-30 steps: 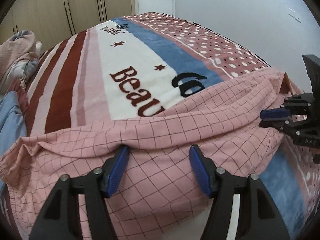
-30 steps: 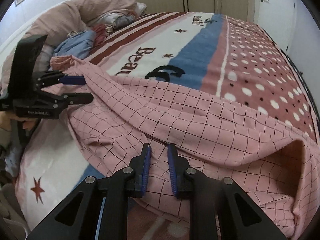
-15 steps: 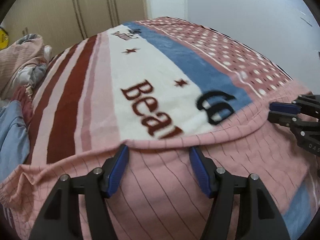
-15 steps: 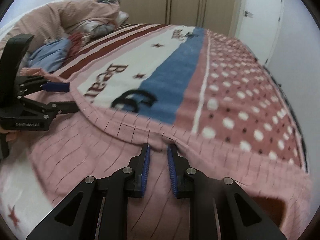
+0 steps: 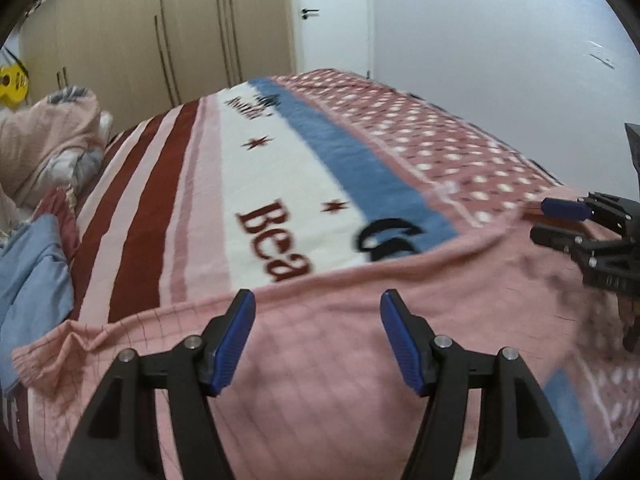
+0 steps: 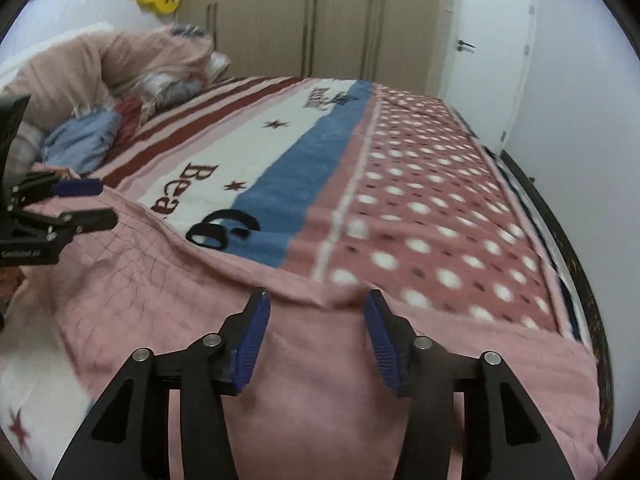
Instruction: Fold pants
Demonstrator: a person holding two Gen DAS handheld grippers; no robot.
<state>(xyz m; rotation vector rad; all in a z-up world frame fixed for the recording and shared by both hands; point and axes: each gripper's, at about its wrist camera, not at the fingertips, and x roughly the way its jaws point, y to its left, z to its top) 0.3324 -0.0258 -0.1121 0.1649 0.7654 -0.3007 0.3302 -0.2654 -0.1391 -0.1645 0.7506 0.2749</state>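
The pink checked pants (image 5: 360, 360) lie spread across the near end of the bed, under and ahead of both sets of fingers. The left gripper (image 5: 318, 340) has its blue-padded fingers (image 5: 234, 344) wide apart, with the cloth lying loose between and below them and its far edge just past their tips. The right gripper (image 6: 316, 344) also has its fingers (image 6: 252, 344) apart, with a small raised fold of the pants just ahead of the gap. Seen from the left wrist, the right gripper sits off to the right of the fingers, over the cloth's far corner.

Beyond the fingertips the blanket (image 5: 280, 184) shows dark red letters reading "Bea", the rest covered by the pants, and beside them black letters too cut off to read. Further away is a smaller dark line of writing, too blurred to read. The side of the left gripper in the right wrist view bears small white print, not legible.
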